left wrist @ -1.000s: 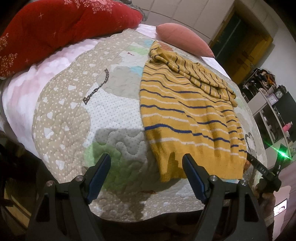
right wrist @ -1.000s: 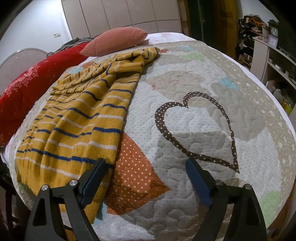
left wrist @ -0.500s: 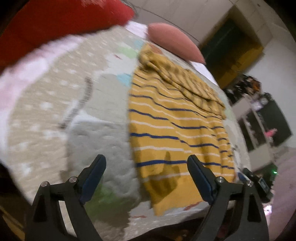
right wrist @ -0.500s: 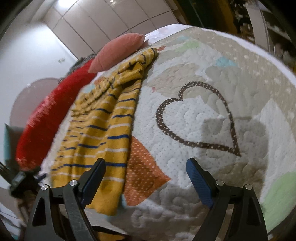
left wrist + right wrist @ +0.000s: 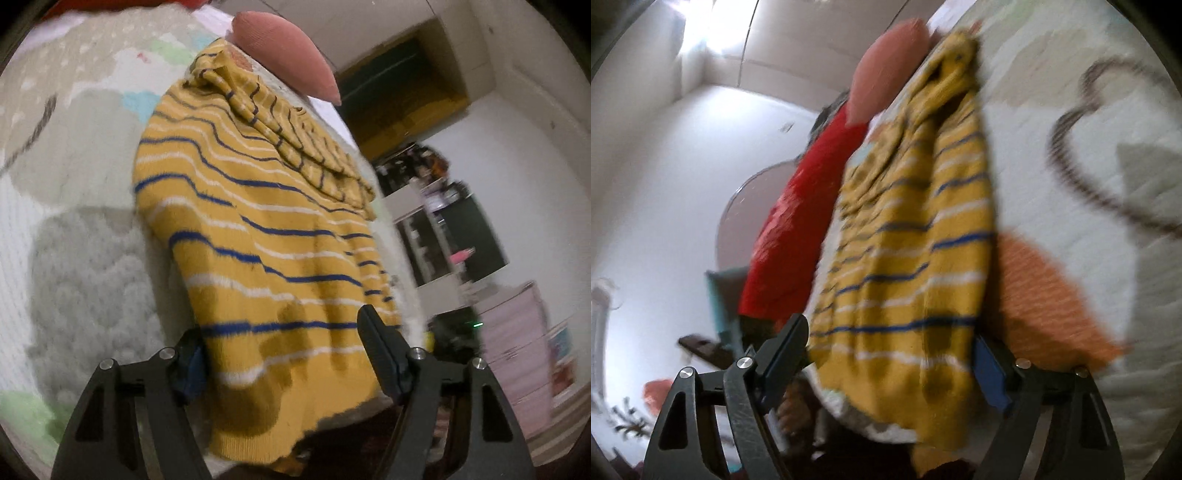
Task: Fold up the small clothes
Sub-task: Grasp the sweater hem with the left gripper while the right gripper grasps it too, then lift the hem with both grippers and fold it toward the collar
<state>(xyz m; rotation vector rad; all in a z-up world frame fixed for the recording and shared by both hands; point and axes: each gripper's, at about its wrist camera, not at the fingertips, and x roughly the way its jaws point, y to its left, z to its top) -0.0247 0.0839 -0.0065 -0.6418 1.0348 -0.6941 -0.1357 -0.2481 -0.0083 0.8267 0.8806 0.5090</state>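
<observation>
One mustard-yellow knitted sweater with blue and white stripes is spread flat on a quilted patchwork bedspread, its ribbed hem lying at the near edge of the bed and its sleeves bunched in a heap towards the far end. In the right wrist view the same sweater is seen, blurred, with an orange dotted patch of the bedspread just beside its long edge and a dark dotted heart outline farther off.

The left gripper is held with its jaws wide apart, one finger on either side of the hem; the fabric is seen between them, but whether the pads touch it cannot be told. The right gripper is likewise spread wide, its blue-padded fingers framing the other hem corner, and contact cannot be judged there either.

A salmon-pink pillow is placed beyond the bunched sleeves, and a large red cushion is seen along the bed's edge in the right wrist view. Cluttered shelves are seen against a white wall beyond the bed.
</observation>
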